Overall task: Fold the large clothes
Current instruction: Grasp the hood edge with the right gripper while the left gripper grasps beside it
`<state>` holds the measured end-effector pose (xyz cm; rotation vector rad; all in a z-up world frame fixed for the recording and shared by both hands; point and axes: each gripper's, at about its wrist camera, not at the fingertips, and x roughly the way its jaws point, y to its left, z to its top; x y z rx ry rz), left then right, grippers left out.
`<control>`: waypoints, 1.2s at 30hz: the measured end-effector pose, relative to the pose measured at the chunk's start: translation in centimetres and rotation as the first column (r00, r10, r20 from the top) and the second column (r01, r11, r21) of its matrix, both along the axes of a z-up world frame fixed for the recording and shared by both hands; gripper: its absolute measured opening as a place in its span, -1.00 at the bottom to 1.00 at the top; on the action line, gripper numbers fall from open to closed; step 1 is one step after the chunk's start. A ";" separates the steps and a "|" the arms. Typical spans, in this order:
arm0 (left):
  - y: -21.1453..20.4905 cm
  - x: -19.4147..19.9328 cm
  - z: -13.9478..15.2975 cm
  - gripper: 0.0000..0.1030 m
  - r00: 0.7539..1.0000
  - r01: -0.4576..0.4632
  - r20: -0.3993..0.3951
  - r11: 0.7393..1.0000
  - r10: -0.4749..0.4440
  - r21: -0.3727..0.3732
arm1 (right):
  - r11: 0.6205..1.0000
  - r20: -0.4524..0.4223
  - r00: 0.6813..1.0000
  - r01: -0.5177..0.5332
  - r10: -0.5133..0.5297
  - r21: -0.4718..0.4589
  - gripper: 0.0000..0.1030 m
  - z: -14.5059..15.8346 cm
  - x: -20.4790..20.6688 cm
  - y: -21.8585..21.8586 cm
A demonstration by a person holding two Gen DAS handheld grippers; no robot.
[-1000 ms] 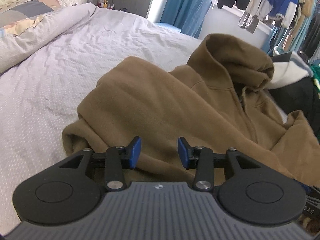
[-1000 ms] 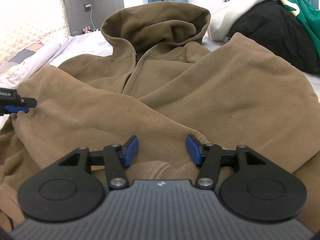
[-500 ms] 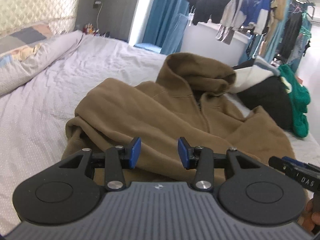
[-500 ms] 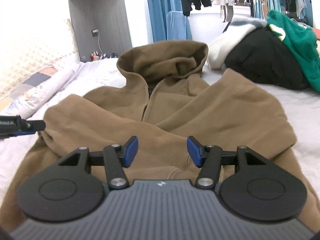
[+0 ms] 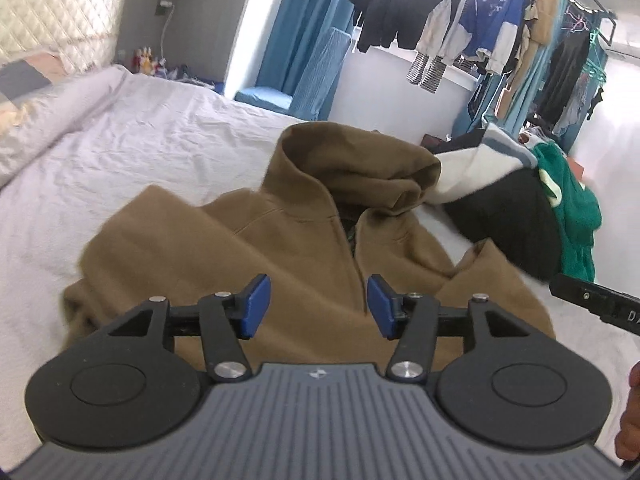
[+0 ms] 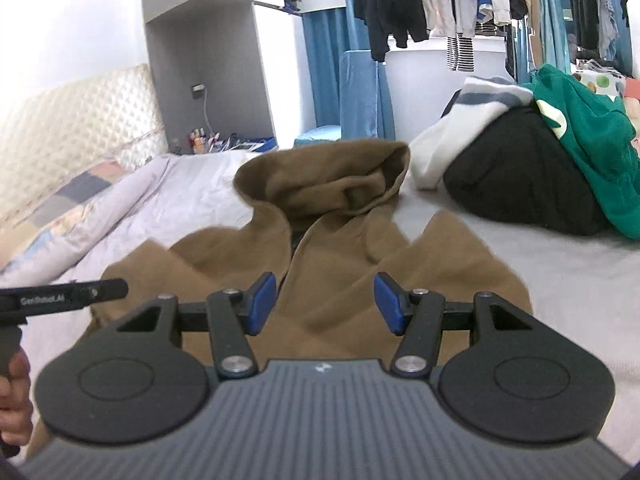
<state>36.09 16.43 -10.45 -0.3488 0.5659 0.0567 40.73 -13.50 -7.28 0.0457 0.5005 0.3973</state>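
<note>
Each gripper, the left gripper (image 5: 319,306) and the right gripper (image 6: 325,303), has two blue fingertip pads on black linkage arms, with silver screw heads at the pivots behind the pads. Behind each finger sits a round black disc with a raised inner circle, and between the discs lies a ribbed grey body bearing a small white logo. White lettering marks the left gripper's black side bar, and bare skin of the left hand (image 6: 14,400) shows behind it.

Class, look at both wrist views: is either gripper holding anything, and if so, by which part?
Nothing is held. The left gripper and right gripper are both open above the brown hoodie.
</note>
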 end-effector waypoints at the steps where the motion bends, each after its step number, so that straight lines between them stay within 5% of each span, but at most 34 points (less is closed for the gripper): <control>1: 0.1 1.5 0.2 0.17 1.000 0.000 -0.008 1.000 0.000 -0.002 | 1.000 0.005 1.000 0.002 -0.002 -0.008 0.11 0.1 1.1 -0.1; 6: -0.2 10.7 0.9 0.21 0.998 0.025 -0.059 1.000 -0.025 -0.003 | 1.000 -0.007 1.000 0.022 -0.022 -0.016 0.12 0.1 8.2 -0.9; 11: -0.1 19.5 0.8 0.38 0.997 0.037 -0.069 0.999 -0.035 0.024 | 0.996 -0.012 0.997 0.082 -0.082 0.027 0.58 -1.0 14.8 -1.3; 15: 0.8 26.7 -1.2 0.40 0.995 0.024 -0.094 1.000 -0.023 0.012 | 0.991 -0.047 0.991 0.125 -0.123 0.051 0.58 -3.3 21.6 -1.0; 19: 2.7 32.0 -1.8 0.40 0.999 -0.035 -0.029 0.992 0.039 0.121 | 0.990 -0.066 0.990 0.125 -0.121 0.059 0.58 -6.0 27.6 0.2; 25: 4.0 37.4 -2.3 0.41 0.998 0.063 -0.020 0.951 -0.060 0.301 | 0.996 -0.108 0.992 0.072 -0.066 0.058 0.57 -9.1 35.1 3.8; 29: 6.2 40.5 -4.1 0.40 0.994 0.066 -0.097 0.970 -0.044 0.235 | 0.994 -0.129 0.988 0.089 -0.080 0.068 0.51 -10.0 38.2 5.5; 30: 6.9 41.3 -4.7 0.35 0.993 0.042 -0.120 0.975 -0.016 0.219 | 0.995 -0.131 0.988 0.086 -0.078 0.057 0.49 -10.3 38.8 6.0; 32: 7.9 41.7 -5.7 -0.17 0.991 0.016 -0.132 0.982 0.010 0.189 | 0.994 -0.127 0.989 0.088 -0.080 0.060 0.36 -10.5 39.5 6.4; 34: 8.8 41.7 -6.2 -0.64 0.991 -0.009 -0.129 0.990 0.028 0.142 | 0.993 -0.121 0.990 0.081 -0.071 0.084 0.00 -10.2 39.7 6.6; 36: 9.3 41.5 -5.9 -0.81 0.992 -0.026 -0.119 0.993 0.039 0.111 | 0.996 -0.104 0.993 0.068 -0.062 0.064 -0.43 -9.6 39.2 7.1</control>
